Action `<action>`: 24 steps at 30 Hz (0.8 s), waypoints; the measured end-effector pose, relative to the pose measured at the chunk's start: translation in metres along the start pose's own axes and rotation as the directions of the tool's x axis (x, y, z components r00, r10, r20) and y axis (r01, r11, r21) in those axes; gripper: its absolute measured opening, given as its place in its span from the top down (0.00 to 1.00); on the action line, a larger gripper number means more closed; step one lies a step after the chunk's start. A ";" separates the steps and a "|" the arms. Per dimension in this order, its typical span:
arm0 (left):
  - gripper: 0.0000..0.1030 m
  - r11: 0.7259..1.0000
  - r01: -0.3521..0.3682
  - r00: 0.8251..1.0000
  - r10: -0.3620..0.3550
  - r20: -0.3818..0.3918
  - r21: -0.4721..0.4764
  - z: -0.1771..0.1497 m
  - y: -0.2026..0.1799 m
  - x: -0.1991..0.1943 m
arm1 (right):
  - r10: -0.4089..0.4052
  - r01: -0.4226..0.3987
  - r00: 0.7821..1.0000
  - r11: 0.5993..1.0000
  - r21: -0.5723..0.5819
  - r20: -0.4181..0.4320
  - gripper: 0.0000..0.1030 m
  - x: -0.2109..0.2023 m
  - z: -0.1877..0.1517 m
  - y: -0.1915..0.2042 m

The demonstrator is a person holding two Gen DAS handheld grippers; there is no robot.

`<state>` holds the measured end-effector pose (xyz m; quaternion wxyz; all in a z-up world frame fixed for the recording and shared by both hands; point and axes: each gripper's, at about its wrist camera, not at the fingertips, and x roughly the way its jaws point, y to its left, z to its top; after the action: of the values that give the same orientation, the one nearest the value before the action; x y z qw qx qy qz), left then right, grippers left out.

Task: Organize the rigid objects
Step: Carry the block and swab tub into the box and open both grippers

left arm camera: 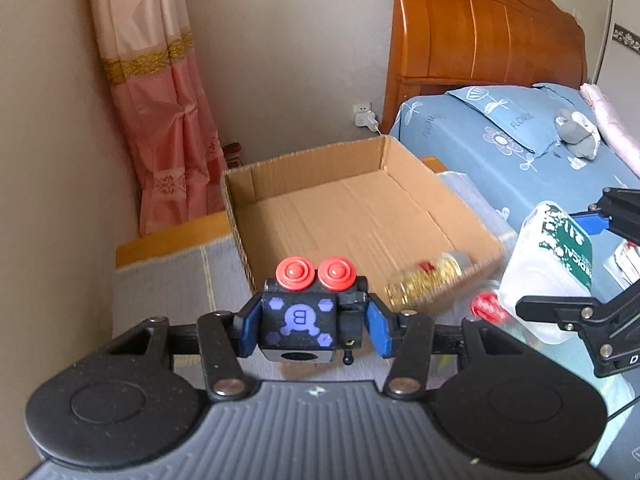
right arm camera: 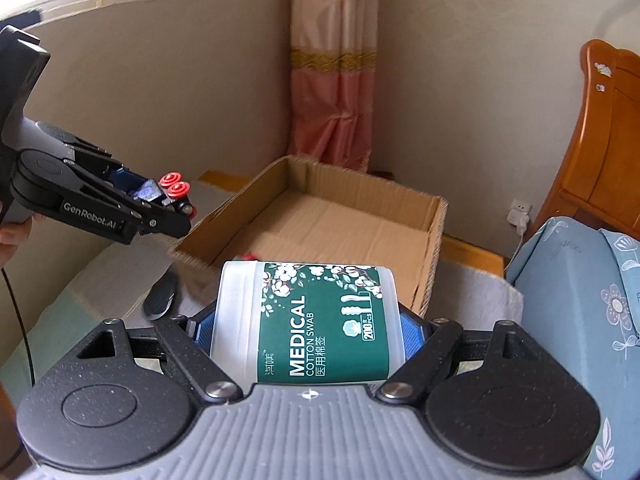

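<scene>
My left gripper (left arm camera: pixel 310 326) is shut on a small black toy block (left arm camera: pixel 298 324) with two red buttons and a blue "B" mark, held just in front of the open cardboard box (left arm camera: pixel 360 216). It also shows in the right wrist view (right arm camera: pixel 168 200), left of the box (right arm camera: pixel 328 220). My right gripper (right arm camera: pixel 306 332) is shut on a white cotton swab container (right arm camera: pixel 308 320) with a green label, held near the box's front edge. The container also shows in the left wrist view (left arm camera: pixel 544 272). A gold-patterned bottle (left arm camera: pixel 428 280), blurred, lies at the box's near right corner.
The box stands on a grey cloth-covered surface (left arm camera: pixel 180 280). A bed with a blue flowered sheet (left arm camera: pixel 520 148) and wooden headboard (left arm camera: pixel 480 28) lies to the right. A pink curtain (left arm camera: pixel 160 100) hangs in the corner. A red-capped item (left arm camera: pixel 486 306) and a dark oval object (right arm camera: pixel 160 292) lie near the box.
</scene>
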<state>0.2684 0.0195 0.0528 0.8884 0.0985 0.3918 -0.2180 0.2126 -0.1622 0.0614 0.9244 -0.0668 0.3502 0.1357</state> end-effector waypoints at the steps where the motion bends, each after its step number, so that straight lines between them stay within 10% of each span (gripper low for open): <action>1: 0.50 1.000 -0.004 1.000 0.004 -0.003 -0.001 0.006 0.001 0.006 | -0.002 0.002 1.000 1.000 0.007 -0.002 0.16 0.005 0.005 -0.004; 15: 0.50 0.998 -0.047 0.998 0.045 -0.045 -0.032 0.068 0.014 0.089 | -0.009 0.010 1.000 0.996 0.084 -0.003 0.16 0.048 0.041 -0.047; 19: 0.19 0.996 -0.079 0.996 0.077 -0.032 -0.041 0.070 0.017 0.100 | -0.012 0.013 1.000 0.997 0.080 -0.011 0.16 0.054 0.039 -0.049; 24: 0.19 0.996 -0.066 0.997 0.064 -0.034 -0.057 0.062 0.022 0.095 | -0.010 0.013 1.000 0.997 0.082 -0.029 0.16 0.062 0.037 -0.052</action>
<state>0.3757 -0.0125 0.0245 0.8911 0.0887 0.4089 -0.1758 0.2960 -0.1905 0.0491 0.9220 -0.0326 0.3682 0.1149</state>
